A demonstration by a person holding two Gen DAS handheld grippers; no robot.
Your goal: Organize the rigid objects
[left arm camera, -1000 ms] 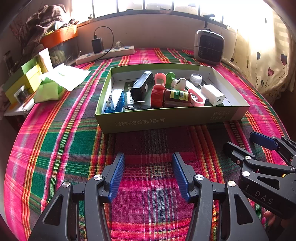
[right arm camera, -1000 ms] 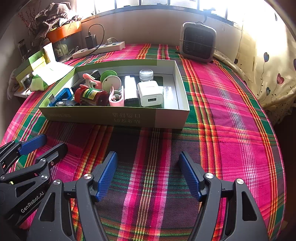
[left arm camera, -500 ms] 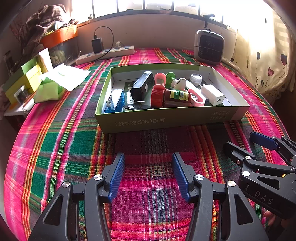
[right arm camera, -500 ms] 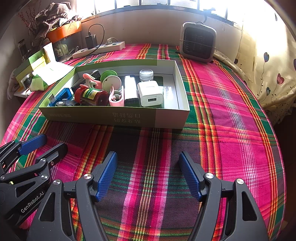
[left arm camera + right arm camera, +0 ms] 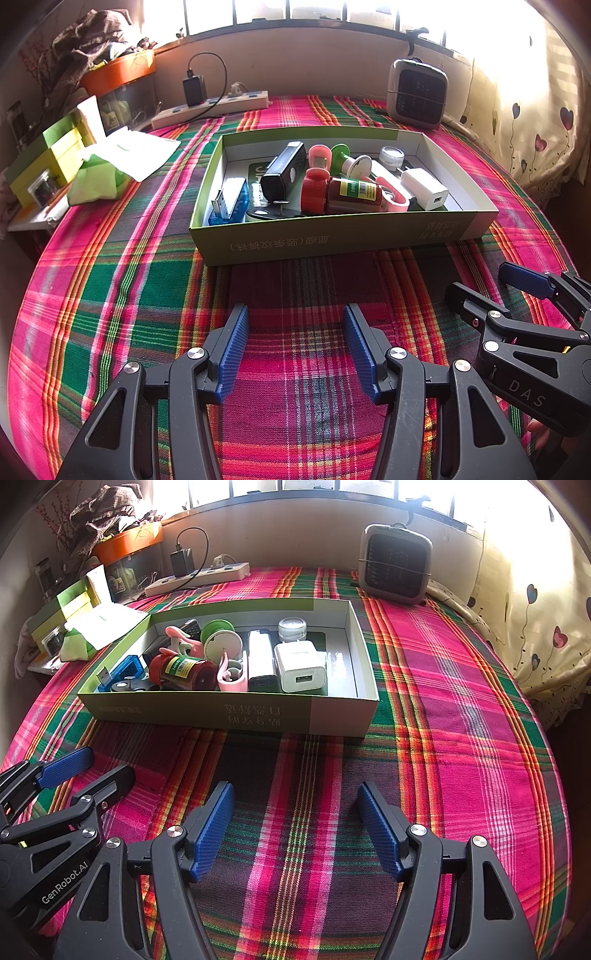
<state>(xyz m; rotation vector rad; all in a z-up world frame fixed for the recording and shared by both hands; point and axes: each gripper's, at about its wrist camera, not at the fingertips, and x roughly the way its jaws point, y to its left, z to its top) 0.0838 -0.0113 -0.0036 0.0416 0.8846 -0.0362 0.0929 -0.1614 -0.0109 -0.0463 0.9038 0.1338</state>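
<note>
A shallow green and white box (image 5: pixel 332 236) (image 5: pixel 236 712) stands on the plaid cloth and holds several small items: a blue USB gadget (image 5: pixel 229 203), a black device (image 5: pixel 284 171), a red-capped brown bottle (image 5: pixel 351 192) (image 5: pixel 181 670), a white charger (image 5: pixel 424 188) (image 5: pixel 299 666), a pink clip (image 5: pixel 231 674), a green and white spool (image 5: pixel 219 642), a small clear jar (image 5: pixel 291 629). My left gripper (image 5: pixel 295 347) is open and empty in front of the box. My right gripper (image 5: pixel 295 823) is open and empty beside it; it also shows in the left wrist view (image 5: pixel 491 291).
A grey fan heater (image 5: pixel 417 94) (image 5: pixel 397 563) stands at the back right. A white power strip (image 5: pixel 210 109) with a black charger lies at the back. Green boxes (image 5: pixel 48 162) and a tissue pack (image 5: pixel 99 177) sit at the left edge. A curtain (image 5: pixel 535 620) hangs at right.
</note>
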